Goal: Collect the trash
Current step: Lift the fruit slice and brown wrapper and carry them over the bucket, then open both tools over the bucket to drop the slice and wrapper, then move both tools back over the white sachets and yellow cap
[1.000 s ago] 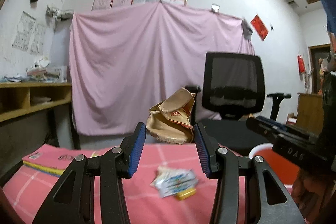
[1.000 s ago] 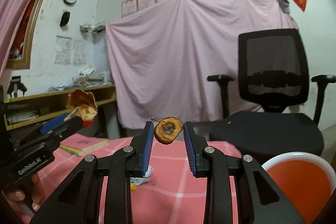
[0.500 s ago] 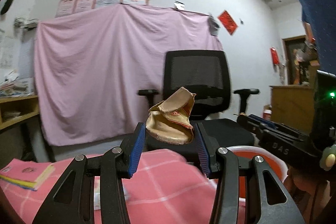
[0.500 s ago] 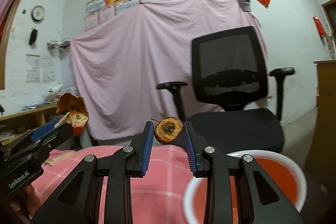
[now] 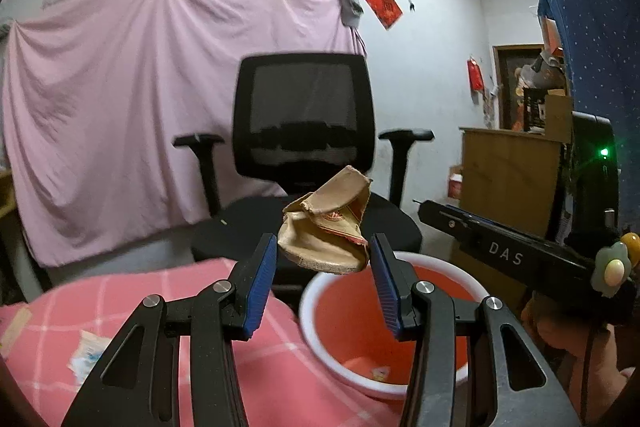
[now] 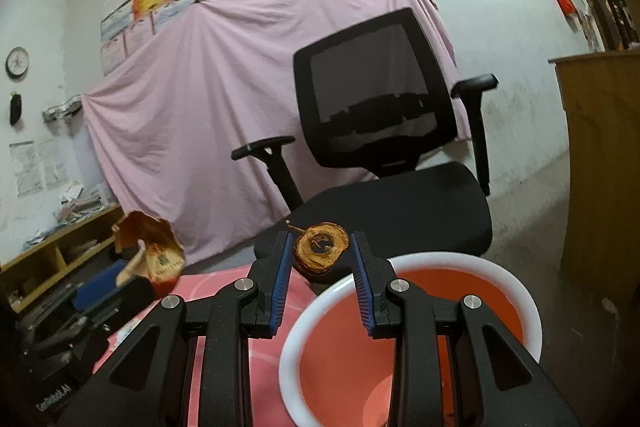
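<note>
Crumpled brown paper wrapper [image 5: 324,227] sits pinched between the blue pads of the left gripper [image 5: 325,277], raised just above the near rim of the orange bin [image 5: 316,311]. Right gripper [image 6: 319,273] clamps a dried round fruit slice [image 6: 320,253] at its fingertips, over the same white-rimmed bin's near edge. Pink checked tablecloth [image 5: 132,307] beside the bin carries 1 pale wrapper [image 5: 86,351]. 1 small scrap [image 5: 380,373] lies on the bin floor. Black office chair [image 5: 304,131] stands behind, before a pink drape [image 5: 120,99].
</note>
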Demonstrator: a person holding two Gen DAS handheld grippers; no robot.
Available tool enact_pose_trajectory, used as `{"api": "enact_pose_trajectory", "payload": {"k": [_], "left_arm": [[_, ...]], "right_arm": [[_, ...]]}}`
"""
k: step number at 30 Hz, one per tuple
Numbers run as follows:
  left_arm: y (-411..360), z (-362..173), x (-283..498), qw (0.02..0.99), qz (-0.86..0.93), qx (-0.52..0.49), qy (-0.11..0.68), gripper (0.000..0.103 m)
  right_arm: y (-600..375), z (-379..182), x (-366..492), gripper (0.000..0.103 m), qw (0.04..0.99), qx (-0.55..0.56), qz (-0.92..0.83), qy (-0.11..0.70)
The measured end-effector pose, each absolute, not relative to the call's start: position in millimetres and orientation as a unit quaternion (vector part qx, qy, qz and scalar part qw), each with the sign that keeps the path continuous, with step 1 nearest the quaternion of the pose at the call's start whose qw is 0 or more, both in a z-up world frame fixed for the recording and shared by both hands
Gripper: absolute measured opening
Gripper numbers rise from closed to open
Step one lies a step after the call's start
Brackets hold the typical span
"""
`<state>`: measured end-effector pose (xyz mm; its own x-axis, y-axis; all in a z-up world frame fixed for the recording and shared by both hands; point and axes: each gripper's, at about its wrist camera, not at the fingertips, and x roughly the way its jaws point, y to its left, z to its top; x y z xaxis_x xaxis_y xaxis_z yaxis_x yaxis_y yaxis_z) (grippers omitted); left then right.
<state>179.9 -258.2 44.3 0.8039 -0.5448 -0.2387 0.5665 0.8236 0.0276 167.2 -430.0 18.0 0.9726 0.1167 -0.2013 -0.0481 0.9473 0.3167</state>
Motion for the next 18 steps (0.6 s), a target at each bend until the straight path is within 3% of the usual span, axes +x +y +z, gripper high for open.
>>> {"api": "enact_pose_trajectory", "payload": {"k": [8,14,16,17,18], "left_arm": [[-275.1,37.2,211.9,0.918,-0.33,0.014,0.218,0.046],[-266.9,35.4,221.8,0.912,-0.326,-0.016,0.248,0.05],[-260.1,35.5,221.3,0.914,-0.319,-0.022,0.249,0.05],[-255.9,35.6,219.9,0.916,-0.315,-0.024,0.248,0.05],[-253.5,34.4,219.1,0.917,-0.311,-0.026,0.248,0.05]], "right_arm": [[-438.2,8.4,179.1,0.028,0.974,0.165,0.027,0.152],[-444.1,3.2,182.6,0.029,0.97,0.173,0.02,0.168],[-444.7,2.9,182.7,0.036,0.97,0.175,0.018,0.169],[-444.9,2.8,182.3,0.045,0.97,0.177,0.017,0.169],[-444.9,3.1,181.5,0.046,0.97,0.179,0.018,0.165]]}}
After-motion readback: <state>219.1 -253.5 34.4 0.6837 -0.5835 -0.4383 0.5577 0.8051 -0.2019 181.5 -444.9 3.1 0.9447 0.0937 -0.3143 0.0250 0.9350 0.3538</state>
